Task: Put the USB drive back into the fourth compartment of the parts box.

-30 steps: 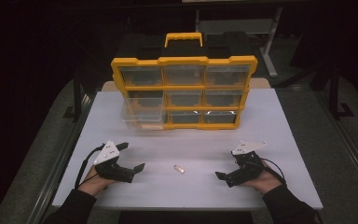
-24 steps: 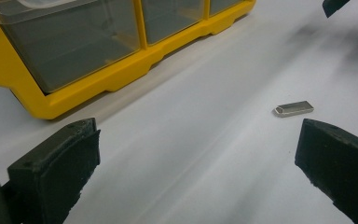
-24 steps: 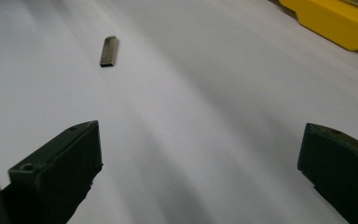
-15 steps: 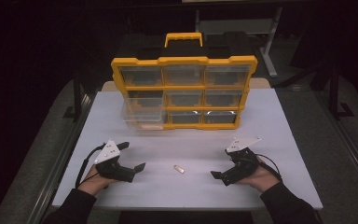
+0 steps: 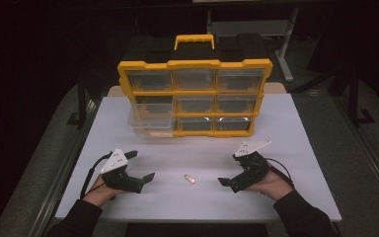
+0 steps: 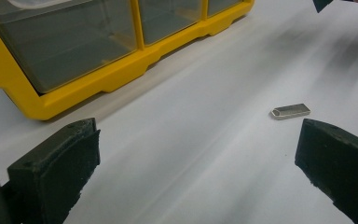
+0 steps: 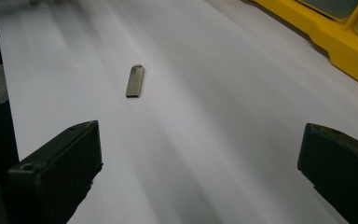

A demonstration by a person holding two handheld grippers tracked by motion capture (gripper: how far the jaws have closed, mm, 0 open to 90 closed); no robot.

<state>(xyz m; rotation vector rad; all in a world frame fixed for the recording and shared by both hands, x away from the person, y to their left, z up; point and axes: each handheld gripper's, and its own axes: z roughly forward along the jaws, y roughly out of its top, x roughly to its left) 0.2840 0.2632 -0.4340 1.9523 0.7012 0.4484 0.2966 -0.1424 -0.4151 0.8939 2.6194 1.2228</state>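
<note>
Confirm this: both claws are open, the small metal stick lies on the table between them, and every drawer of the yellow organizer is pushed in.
Not every drawer: the high view shows one clear drawer at the organizer's left side pulled out. The rest holds: left claw and right claw are open, with the metal stick on the table between them.

No legible text, label, brand, number or sign anywhere. Yellow organizer case (image 5: pixel 194 64), its clear drawers and handle: unmarked at this resolution; small metal USB stick (image 7: pixel 135 80) near the table's front edge: bare faces, no print seen. Grey plates on both grippers show dots only, nothing readable
</note>
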